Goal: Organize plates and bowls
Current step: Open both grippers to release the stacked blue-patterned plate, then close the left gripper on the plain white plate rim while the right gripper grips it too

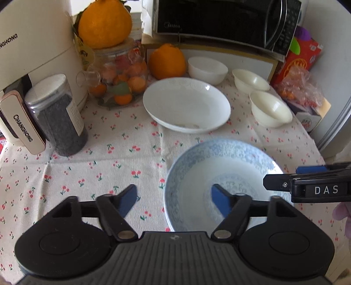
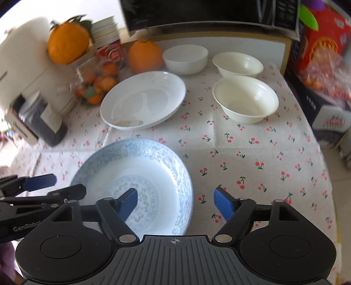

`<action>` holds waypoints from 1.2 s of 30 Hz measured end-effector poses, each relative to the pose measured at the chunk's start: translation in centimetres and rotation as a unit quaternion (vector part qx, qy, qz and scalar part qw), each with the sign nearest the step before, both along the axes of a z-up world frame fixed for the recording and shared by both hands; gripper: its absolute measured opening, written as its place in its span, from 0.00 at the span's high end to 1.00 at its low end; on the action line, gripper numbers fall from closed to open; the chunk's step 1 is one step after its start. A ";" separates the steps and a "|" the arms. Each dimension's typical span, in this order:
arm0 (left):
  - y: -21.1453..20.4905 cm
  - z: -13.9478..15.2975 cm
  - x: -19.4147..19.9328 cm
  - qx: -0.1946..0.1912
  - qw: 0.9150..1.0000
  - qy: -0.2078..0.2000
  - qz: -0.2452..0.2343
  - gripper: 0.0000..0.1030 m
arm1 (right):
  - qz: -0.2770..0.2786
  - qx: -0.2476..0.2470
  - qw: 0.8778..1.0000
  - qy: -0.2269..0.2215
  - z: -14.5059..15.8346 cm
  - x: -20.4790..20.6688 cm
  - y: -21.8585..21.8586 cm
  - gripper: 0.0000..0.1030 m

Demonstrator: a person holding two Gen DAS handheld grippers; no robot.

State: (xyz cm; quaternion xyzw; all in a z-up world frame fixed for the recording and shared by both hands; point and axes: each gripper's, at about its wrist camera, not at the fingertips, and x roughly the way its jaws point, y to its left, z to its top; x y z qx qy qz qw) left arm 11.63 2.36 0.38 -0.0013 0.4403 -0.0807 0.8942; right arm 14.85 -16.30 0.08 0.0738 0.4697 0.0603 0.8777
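A cloth printed with small red cherries [image 2: 252, 140] covers the table, and everything else stands on it or behind it. At the far edge a black microwave [image 1: 219, 19] sits on a raised shelf, with a cream appliance [image 1: 37, 48] at the far left and a red carton [image 1: 300, 59] at the far right. In front of the appliance stand a clear canister of dark grains [image 1: 59, 118] and a glass jar of small oranges [image 1: 118, 74], a large orange [image 1: 105, 24] resting on the jar's lid and a second one [image 1: 166, 61] on the cloth just right of it. The plain white plate [image 2: 142, 100] lies in the middle of the cloth; the blue-patterned plate [image 2: 140, 184] lies flat on the cloth nearer, apart from it. Beyond the white plate a white bowl [image 2: 185, 58] stands at the far edge, and two cream bowls [image 2: 245, 98] stand to its right, one behind the other. The left gripper [image 1: 175, 200] has its jaws spread wide across the blue plate's left rim, one blue pad over the cloth and the other above the plate's hollow, neither pressing on it. The right gripper [image 2: 176, 202] straddles the right rim the same way, jaws wide apart and holding nothing
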 end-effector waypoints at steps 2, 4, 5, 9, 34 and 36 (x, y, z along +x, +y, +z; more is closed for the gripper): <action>0.1 0.3 0.4 -0.006 1.000 0.002 0.007 0.10 | -0.019 0.024 1.000 0.007 0.2 0.5 -0.8 0.20; 0.2 0.4 1.1 -0.009 1.000 0.013 0.012 0.07 | -0.035 0.050 0.998 0.008 0.6 1.0 -1.6 0.18; 0.3 0.5 1.5 -0.009 1.000 0.016 0.016 0.06 | -0.040 0.061 0.997 0.006 0.8 1.3 -1.9 0.17; 0.6 1.1 2.9 -0.008 1.000 0.014 0.026 0.01 | -0.050 0.082 0.995 -0.003 1.5 2.6 -2.5 0.16; 5.2 -4.6 11.7 -0.196 0.975 -0.048 0.098 0.21 | -0.033 0.260 0.963 -0.053 -3.2 12.7 -4.6 0.15; 5.2 -4.9 12.1 -0.207 0.972 -0.050 0.097 0.24 | -0.034 0.277 0.959 -0.052 -4.1 13.2 -4.7 0.15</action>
